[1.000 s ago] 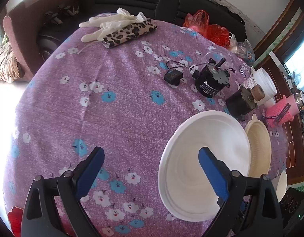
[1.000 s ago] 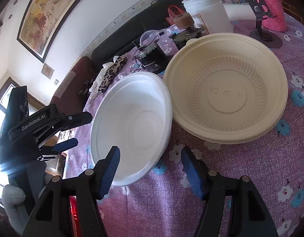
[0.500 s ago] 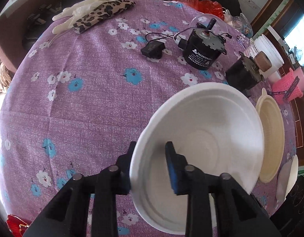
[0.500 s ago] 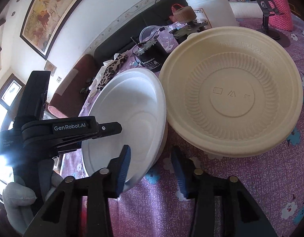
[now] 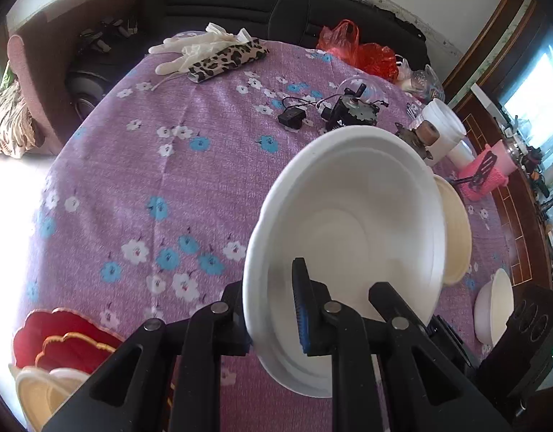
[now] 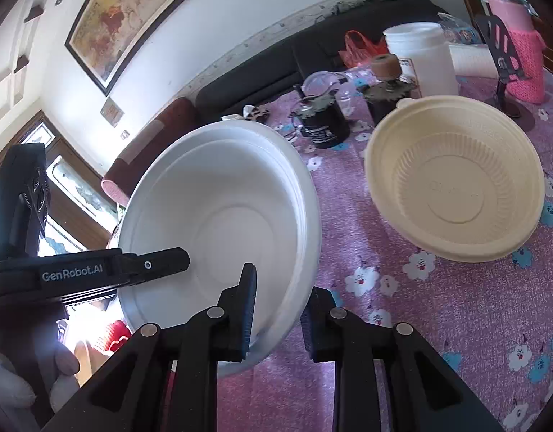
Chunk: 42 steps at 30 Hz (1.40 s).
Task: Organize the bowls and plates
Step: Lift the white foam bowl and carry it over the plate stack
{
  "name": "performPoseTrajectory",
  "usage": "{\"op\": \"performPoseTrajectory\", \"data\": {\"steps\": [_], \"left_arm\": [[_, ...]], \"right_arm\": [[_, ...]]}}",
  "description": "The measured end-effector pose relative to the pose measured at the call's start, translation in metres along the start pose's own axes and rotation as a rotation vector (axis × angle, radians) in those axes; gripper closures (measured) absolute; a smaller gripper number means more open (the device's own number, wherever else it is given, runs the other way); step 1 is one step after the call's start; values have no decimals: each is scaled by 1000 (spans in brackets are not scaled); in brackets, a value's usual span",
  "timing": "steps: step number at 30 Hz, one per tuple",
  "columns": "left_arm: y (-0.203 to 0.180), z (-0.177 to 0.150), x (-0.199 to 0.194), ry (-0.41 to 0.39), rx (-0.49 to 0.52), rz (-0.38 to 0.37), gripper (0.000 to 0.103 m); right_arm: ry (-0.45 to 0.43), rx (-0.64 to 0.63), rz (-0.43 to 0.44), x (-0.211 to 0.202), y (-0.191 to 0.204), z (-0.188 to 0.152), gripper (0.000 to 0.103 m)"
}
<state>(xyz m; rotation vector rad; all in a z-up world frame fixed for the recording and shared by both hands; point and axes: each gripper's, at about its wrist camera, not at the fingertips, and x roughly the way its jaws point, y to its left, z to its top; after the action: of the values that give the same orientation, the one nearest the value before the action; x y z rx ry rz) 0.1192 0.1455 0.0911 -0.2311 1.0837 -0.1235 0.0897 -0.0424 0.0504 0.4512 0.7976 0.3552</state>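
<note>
Gripping now: both grippers pinch the rim of one white foam bowl (image 5: 348, 223), holding it tilted above the purple flowered tablecloth (image 5: 150, 180).
Left gripper (image 5: 272, 309): jaws have just been closing and now stand narrow, one blue pad inside the bowl's wall, the other outside.
Right gripper (image 6: 280, 309): jaws have likewise just been closing; they straddle the near rim, one finger inside, one under the outer wall.
Handling: the bowl looks feather-light and thin-walled, likely to dent or crack under a hard squeeze; the rolled rim seems the stiffest place to take hold.
Slip risk: smooth foam could slide between the pads if swung fast.
Beyond it: a cream ribbed plastic bowl (image 6: 456, 183) rests on the cloth, apart from the white one.
Near left edge: red scalloped dishes (image 5: 60, 338) sit stacked.
Farther back: a black round motor (image 6: 323, 122) and a white plastic tub (image 6: 424, 57).
</note>
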Motion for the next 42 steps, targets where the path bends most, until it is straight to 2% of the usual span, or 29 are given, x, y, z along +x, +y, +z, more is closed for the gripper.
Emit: {"op": "performPoseTrajectory", "data": {"steps": [8,17,23,28,35,42], "left_arm": [[45,-57,-87,-155,-75,55,85],[82,-107,-141,-253,-119,118,85],[103,-137,-143,-280,-168,136,85],[122,-155,-131,-264,-197,174,85],[137,-160,-115,-220,-216,189,85],[139,-160,-114,-229,-216,212,83]], "right_arm": [[-28,-195,109,-32,76,-28,78],[23,-314,194,-55,141,-66,78],[57,-392,170,-56,166,-86,78],[118,-448,128,-40,178,-106,78],[173,-470,77,-16,184,-121,78],[169,-509,39,-12,194,-129,78]]}}
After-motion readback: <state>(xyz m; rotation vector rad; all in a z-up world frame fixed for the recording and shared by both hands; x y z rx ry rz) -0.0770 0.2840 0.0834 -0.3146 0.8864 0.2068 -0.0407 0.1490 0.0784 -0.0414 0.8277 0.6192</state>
